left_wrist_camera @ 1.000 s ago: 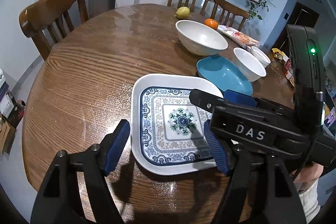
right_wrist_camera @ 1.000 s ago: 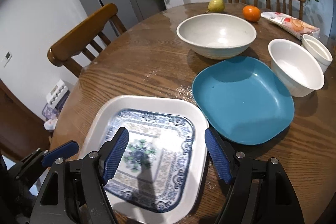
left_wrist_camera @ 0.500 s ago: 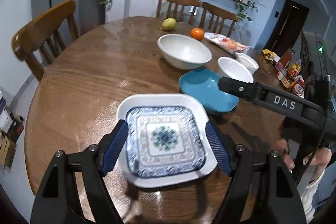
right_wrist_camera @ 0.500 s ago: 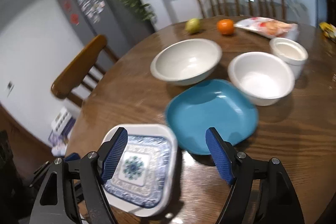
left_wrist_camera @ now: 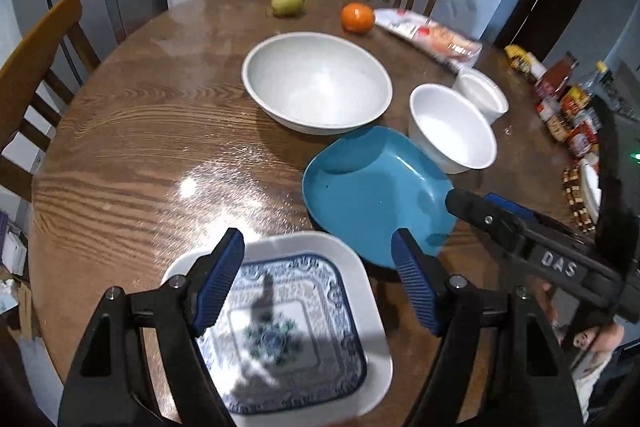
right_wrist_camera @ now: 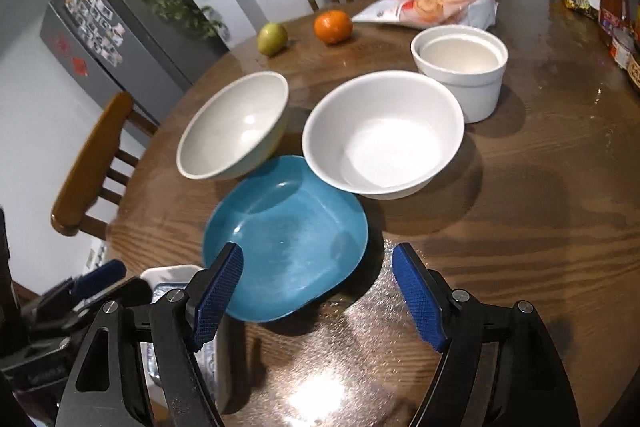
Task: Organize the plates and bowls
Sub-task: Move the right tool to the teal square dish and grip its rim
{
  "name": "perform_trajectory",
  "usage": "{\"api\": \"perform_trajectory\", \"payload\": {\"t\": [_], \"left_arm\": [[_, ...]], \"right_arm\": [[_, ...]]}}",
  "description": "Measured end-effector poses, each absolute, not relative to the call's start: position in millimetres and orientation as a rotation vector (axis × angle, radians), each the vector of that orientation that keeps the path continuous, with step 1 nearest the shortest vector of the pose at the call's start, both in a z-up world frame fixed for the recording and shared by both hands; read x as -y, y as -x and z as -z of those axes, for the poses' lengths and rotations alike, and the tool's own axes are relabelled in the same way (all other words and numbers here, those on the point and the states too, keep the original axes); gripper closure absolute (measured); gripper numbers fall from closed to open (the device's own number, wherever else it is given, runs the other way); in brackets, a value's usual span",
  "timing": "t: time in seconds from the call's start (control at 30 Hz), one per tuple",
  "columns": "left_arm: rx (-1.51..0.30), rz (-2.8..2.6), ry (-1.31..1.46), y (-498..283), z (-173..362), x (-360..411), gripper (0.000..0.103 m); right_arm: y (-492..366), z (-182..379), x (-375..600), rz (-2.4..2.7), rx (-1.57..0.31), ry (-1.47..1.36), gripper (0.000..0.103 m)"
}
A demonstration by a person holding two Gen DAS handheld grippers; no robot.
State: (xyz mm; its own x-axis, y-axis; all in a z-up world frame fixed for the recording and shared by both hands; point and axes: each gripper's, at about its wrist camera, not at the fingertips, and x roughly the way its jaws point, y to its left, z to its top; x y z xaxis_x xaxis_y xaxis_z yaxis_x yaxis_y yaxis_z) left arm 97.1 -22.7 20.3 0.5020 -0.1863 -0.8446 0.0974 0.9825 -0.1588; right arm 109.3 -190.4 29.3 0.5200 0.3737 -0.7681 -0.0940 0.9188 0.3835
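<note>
Both views have shifted from patterned plate (left_wrist_camera: 280,327) toward blue plate (right_wrist_camera: 286,239); each hand-held gripper gapes empty.

Both the left claw (left_wrist_camera: 318,281) and right claw (right_wrist_camera: 318,297) point downward, jaws apart, gripping nothing.

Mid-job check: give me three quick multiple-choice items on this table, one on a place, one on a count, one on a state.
1. The teal plate lies:
A. inside the big bowl
B. on the table, in front of the middle bowl
C. on the patterned plate

2. White bowls on the table:
A. one
B. two
C. three

3. The right gripper is:
A. open, empty
B. shut on the teal plate
C. shut on an orange

Answers: 1 B, it rests flat before the middle bowl. 2 C, big bowl, middle bowl, small bowl. 3 A, nothing between its fingers.
</note>
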Motion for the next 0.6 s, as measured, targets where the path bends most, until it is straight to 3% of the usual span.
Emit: {"api": "perform_trajectory", "payload": {"t": [0.23,0.43,0.6], "left_arm": [[-1.085,0.145,0.073,-128.5,-0.7,30.2,0.03],[-1.112,0.171,0.086,-142.4,11.0,31.1,0.039],[-1.153,0.168,0.046,-154.7,16.2,34.9,0.045]], "right_arm": [[-131.8,-14.5,198.1,-0.301,-0.993,-0.309,0.028],[-139.0,1.8,210.9,-0.335,-1.001,-0.348,0.036],[-140.0,6.8,210.1,-0.355,-1.001,-0.364,0.036]]}}
